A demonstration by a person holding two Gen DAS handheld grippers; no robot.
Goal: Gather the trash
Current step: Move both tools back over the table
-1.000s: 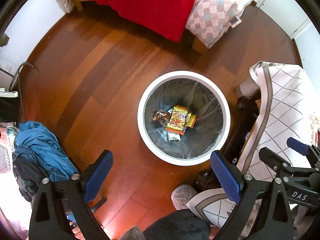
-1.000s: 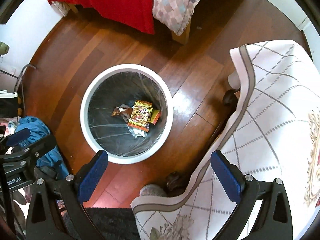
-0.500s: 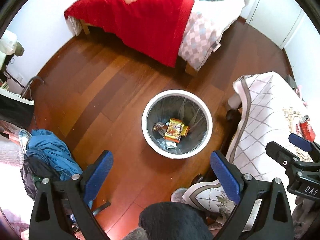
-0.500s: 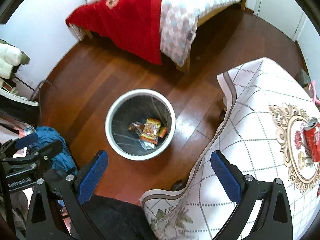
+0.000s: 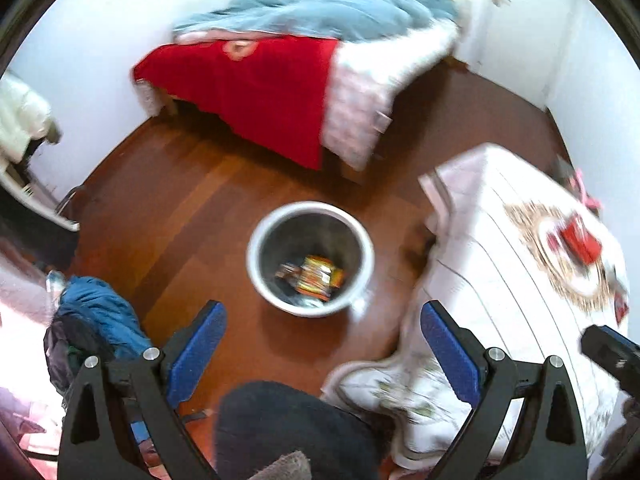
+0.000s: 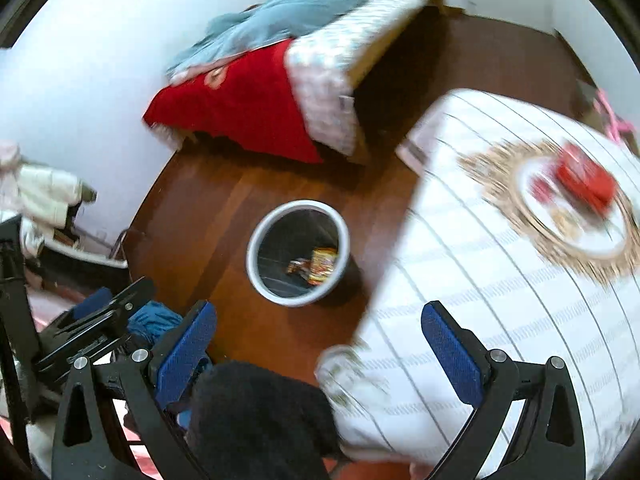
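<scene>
Down on the floor at twelve o'clock, wrappers (image 5: 314,278) lie in the bin (image 5: 256,248), while both grippers (image 5: 322,338) (image 6: 318,338) gape empty.

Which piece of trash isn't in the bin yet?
The red can lying on the table; the wrappers already sit inside the white bin.

Red blanket (image 5: 260,92) drapes over the bed (image 5: 380,80); blue duvet (image 5: 332,12) bunched on top; blue clothing (image 5: 100,320) heaped on the wooden floor (image 5: 180,208); patterned tablecloth (image 6: 500,280) at right.
</scene>
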